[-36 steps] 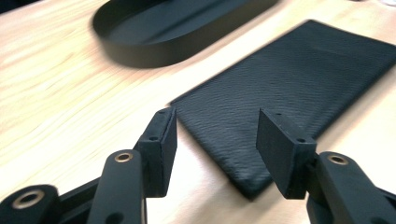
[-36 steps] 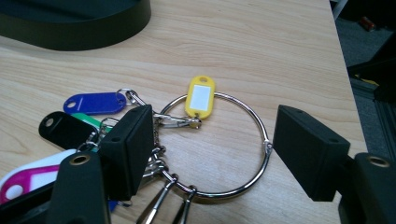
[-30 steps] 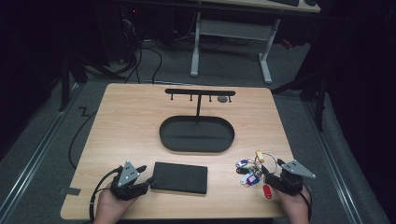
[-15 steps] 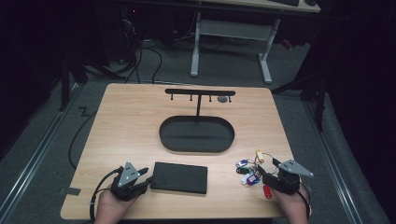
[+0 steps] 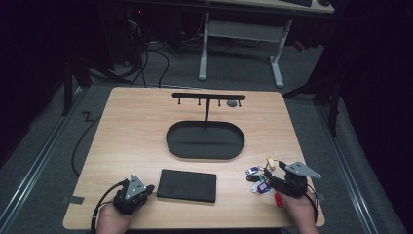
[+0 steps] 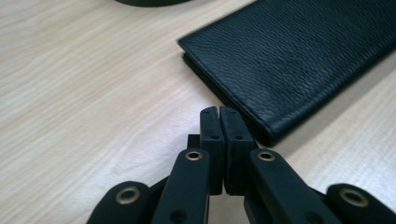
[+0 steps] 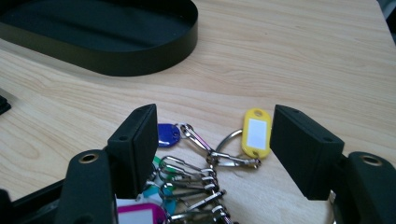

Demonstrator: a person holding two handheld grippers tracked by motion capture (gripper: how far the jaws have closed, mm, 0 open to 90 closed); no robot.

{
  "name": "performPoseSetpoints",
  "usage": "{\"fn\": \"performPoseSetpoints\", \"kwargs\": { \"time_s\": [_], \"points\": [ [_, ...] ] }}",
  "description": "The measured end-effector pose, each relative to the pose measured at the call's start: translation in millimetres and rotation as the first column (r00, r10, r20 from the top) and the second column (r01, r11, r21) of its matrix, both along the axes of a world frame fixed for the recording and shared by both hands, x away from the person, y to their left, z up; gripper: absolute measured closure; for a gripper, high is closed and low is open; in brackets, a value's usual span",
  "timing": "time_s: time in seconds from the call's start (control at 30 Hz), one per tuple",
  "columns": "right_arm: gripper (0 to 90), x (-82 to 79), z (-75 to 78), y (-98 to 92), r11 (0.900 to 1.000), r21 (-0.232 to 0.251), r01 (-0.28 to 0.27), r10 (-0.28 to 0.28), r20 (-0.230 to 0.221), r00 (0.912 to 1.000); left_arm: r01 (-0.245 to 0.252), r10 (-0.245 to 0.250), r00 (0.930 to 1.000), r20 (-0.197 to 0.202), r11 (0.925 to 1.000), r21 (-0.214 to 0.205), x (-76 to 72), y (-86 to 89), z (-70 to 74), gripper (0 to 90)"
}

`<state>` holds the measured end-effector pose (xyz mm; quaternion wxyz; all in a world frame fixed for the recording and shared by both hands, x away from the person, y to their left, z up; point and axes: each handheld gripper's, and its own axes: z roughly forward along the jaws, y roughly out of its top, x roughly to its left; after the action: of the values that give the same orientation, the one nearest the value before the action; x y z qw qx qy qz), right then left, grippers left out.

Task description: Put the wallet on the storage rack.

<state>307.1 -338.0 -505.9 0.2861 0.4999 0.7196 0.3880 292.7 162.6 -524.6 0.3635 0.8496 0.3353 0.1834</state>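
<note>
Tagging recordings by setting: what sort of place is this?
Probably a lab or office workspace used for recording. A wooden table stands on grey carpet in a dark room, a desk frame and loose cables behind it, with a staged tray, wallet and keys.

A bunch of keys (image 5: pixel 259 178) with coloured tags lies spread flat near the table's (image 5: pixel 136 131) front right corner; a black wallet (image 5: pixel 187 185) lies flat at the front edge.
</note>
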Motion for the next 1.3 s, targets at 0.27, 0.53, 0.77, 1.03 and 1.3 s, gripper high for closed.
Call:
{"fn": "performPoseSetpoints", "kwargs": {
  "time_s": [0.27,0.53,0.77,1.03,1.3],
  "points": [
    [32.8,5.1,5.0,10.3,0.998,0.009,-0.062,0.062,0.02,0.9979,-0.003,0.003,0.9999,0.01,0.9995,0.032,-9.5,-8.4,-2.3,87.5],
    [37.4,12.6,11.4,20.8,0.9995,-0.021,-0.024,0.024,0.029,0.9993,0.007,-0.007,0.9998,0.017,0.9999,0.009,-17.8,-6.7,-1.7,87.9],
    [37.8,14.8,12.0,17.6,1.0,-0.009,-0.001,0.001,0.033,0.9995,0.031,-0.031,0.9993,0.02,0.9995,-0.008,-24.3,-11.3,0.9,86.9],
    [37.9,14.3,10.0,17.7,0.9994,-0.015,-0.03,0.031,0.03,0.9991,0.126,-0.128,0.99,0.058,0.991,0.047,-36.3,-38.2,3.1,85.9],
    [38.2,6.2,11.2,8.2,0.9995,-0.017,-0.027,0.028,0.041,0.9988,0.086,-0.086,0.9909,0.104,0.9963,0.002,-33.3,-24.4,13.6,86.5]
  ]
}}
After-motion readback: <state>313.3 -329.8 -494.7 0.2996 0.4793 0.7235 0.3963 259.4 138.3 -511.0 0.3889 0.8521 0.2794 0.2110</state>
